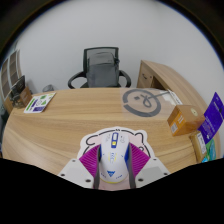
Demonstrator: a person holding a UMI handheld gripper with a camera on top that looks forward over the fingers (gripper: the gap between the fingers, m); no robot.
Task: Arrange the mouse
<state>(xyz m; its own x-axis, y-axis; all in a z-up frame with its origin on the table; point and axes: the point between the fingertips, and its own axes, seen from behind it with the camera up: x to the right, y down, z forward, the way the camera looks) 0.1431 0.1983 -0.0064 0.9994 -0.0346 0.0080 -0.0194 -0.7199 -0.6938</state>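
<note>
Gripper view: The gripper (112,172) is seen at the lower centre of the frame, with its two fingers (88,165) extending forward and bearing magenta pads on their inner faces. A white computer mouse (113,155) is positioned between the fingers. Both pads are pressed against the flanks of the mouse, one at each side, so the fingers are clamped on it at roughly the width of the mouse body. Whether the mouse is resting on the surface or raised above it cannot be determined.

A wooden desk (90,115) is shown occupying the middle of the frame. A round grey mouse mat (143,100) is located right of centre, beyond the fingers and well apart from the mouse. A cardboard box (183,120) is placed at the right of the frame, with a purple box (212,118) just beside it at the far right. A green-and-white card (40,102) lies at the left. A black office chair (100,68) is positioned behind the desk at the upper centre, against a white wall.
</note>
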